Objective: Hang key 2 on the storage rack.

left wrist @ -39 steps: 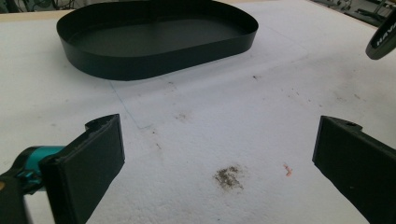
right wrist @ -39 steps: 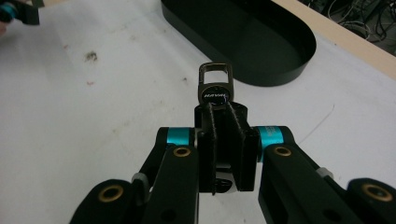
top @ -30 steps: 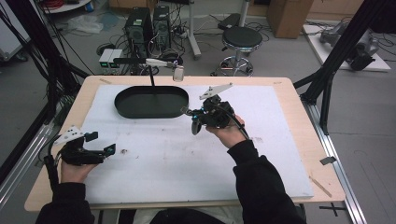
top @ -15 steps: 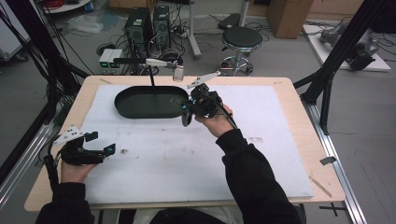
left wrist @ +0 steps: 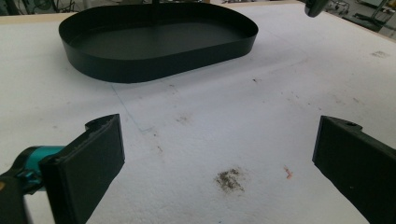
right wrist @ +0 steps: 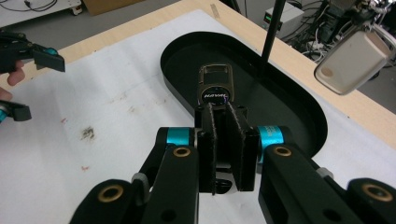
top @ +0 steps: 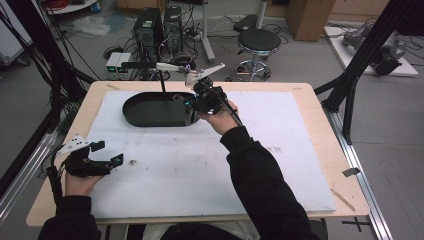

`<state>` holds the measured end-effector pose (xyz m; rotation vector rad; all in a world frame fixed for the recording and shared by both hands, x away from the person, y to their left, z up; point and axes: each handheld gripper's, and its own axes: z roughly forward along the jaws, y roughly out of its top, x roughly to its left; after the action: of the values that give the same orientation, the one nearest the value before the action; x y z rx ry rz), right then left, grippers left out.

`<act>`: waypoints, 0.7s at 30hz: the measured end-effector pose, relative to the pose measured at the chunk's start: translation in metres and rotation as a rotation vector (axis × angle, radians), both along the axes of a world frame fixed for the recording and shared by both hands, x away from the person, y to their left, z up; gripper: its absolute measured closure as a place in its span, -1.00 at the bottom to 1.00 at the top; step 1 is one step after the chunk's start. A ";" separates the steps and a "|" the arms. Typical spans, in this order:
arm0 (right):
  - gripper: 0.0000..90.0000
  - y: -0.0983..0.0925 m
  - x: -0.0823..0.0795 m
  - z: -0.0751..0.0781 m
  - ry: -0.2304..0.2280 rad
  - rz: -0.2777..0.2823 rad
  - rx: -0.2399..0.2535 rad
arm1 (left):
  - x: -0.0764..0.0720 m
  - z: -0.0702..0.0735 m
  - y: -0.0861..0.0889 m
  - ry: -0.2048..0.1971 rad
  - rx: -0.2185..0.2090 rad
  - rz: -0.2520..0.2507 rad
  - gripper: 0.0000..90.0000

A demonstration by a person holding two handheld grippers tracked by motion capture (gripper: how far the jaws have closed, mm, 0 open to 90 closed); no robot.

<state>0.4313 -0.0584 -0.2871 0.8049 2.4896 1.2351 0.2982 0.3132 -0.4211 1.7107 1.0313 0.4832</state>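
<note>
Surface: a pale wooden surface (top: 310, 95) covered by a white mat (top: 200, 165), the mat marked with a few dark smudges.
Room: grey floor behind the surface, with a round black stool (top: 259, 40), two computer towers (top: 159, 25) amid cables, and black frame struts at both sides.
Tray: a black oval tray (top: 150, 111) lies on the mat towards the far left; a thin black rod (top: 161, 82) rises at its far rim.
Held thing: a small dark key fob (right wrist: 215, 87) with a metal edge and a round badge, hanging over the tray's inside, just above its right half.
Right tool: the right tool (right wrist: 223, 140) has its pads pressed together on the near end of the key fob; in the high view it sits over the tray's right end (top: 192, 102).
Left tool: the left tool (left wrist: 219, 154) rests low at the near left of the mat, jaws wide apart with nothing between them, well apart from the tray.
Hard to make out: the fob's near end is hidden between the pads; its badge lettering is too small to read.
Around: a pale, blurred box-shaped object (right wrist: 351, 60) hangs beyond the tray's far rim in the right gripper view.
In the way: only the tray's low wall stands near the fob.
</note>
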 end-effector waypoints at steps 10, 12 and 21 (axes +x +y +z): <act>0.85 0.006 0.013 0.007 -0.003 -0.015 0.012 | 0.000 0.000 0.001 -0.002 -0.009 0.002 -0.94; 0.85 0.008 0.014 0.009 -0.003 -0.018 0.013 | 0.000 0.000 0.001 0.001 -0.007 0.000 -0.94; 0.85 0.017 0.028 0.017 -0.012 -0.027 0.008 | 0.000 0.000 0.001 -0.002 -0.010 0.001 -0.94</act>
<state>0.4596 -0.0411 -0.2705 0.8284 2.4573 1.2381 0.2978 0.3140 -0.4210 1.7003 1.0322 0.4795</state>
